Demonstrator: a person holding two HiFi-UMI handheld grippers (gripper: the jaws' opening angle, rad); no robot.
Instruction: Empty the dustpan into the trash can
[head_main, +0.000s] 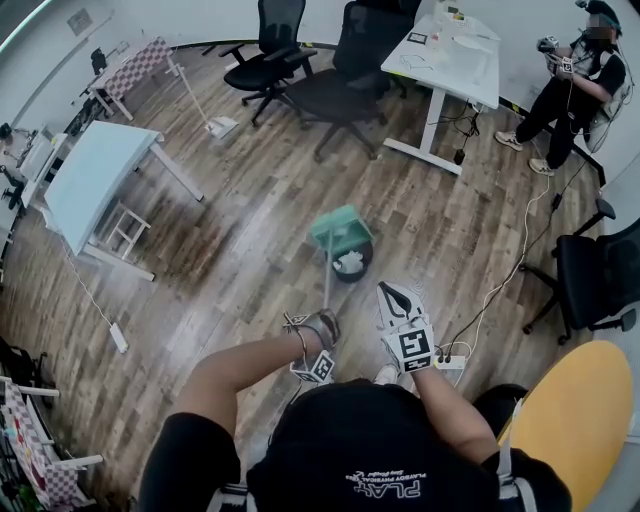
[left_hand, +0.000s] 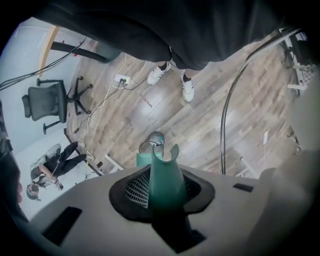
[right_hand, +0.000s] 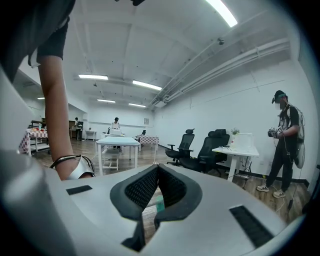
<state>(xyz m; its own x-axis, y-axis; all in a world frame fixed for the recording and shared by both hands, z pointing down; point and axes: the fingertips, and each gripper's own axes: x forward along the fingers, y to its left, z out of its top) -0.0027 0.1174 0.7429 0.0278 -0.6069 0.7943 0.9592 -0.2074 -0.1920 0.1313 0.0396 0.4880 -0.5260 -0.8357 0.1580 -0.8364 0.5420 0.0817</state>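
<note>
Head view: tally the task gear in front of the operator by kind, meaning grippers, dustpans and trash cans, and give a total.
grippers: 2 (left gripper, right gripper)
dustpan: 1
trash can: 1
Total: 4

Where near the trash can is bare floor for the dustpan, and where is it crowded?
Free: bare floor between the trash can and the light-blue table. Crowded: right of the can, a cable and power strip; beyond it, office chairs.
</note>
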